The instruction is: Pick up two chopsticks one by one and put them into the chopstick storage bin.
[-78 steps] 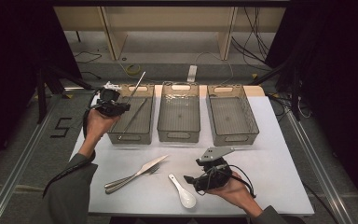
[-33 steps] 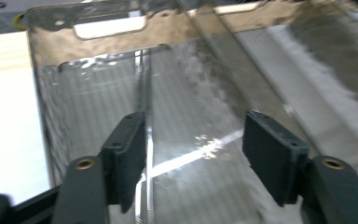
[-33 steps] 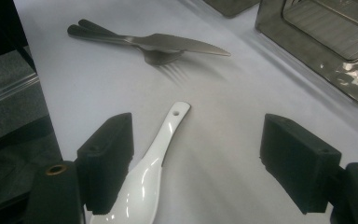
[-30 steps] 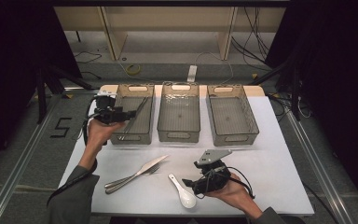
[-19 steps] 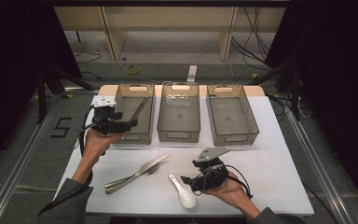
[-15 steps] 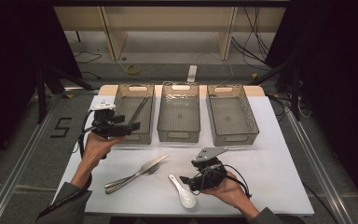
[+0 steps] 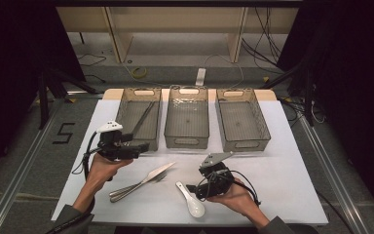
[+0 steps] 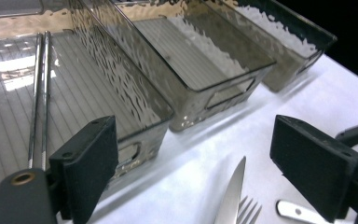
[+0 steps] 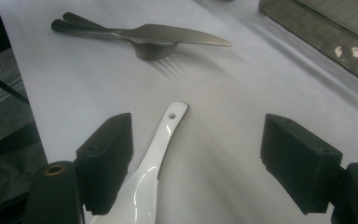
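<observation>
White sheeting covered the tabletop (image 7: 282, 180), carrying everything noted here. Landmark chosen: the middle bin (image 7: 187, 117), one of three smoked-plastic bins in a row along the far edge. The left bin (image 7: 137, 119), just beside the middle bin on its left, held a pair of metal chopsticks (image 7: 142, 118) lying lengthwise on its ribbed floor. The right bin (image 7: 242, 119) stood just beside the middle bin on its other side.

The left gripper (image 7: 139, 146) hung near the left bin's near end, nearer the person than the middle bin and to its left. Its fingers had just been opening and stood wide apart with nothing between them; in the left gripper view, the gap (image 8: 193, 168) framed bare tabletop and the knife tip.

The right gripper (image 7: 193, 189) sat well nearer the person than the middle bin, roughly in line with it, fingers spread and released.

A knife (image 7: 146, 178) lay across a fork (image 7: 161, 176), between the middle bin and the near edge, slightly left. A white ceramic spoon (image 7: 190, 200) lay nearer still, its handle reaching up between the right gripper's fingers (image 9: 107, 163) untouched by the pads.
</observation>
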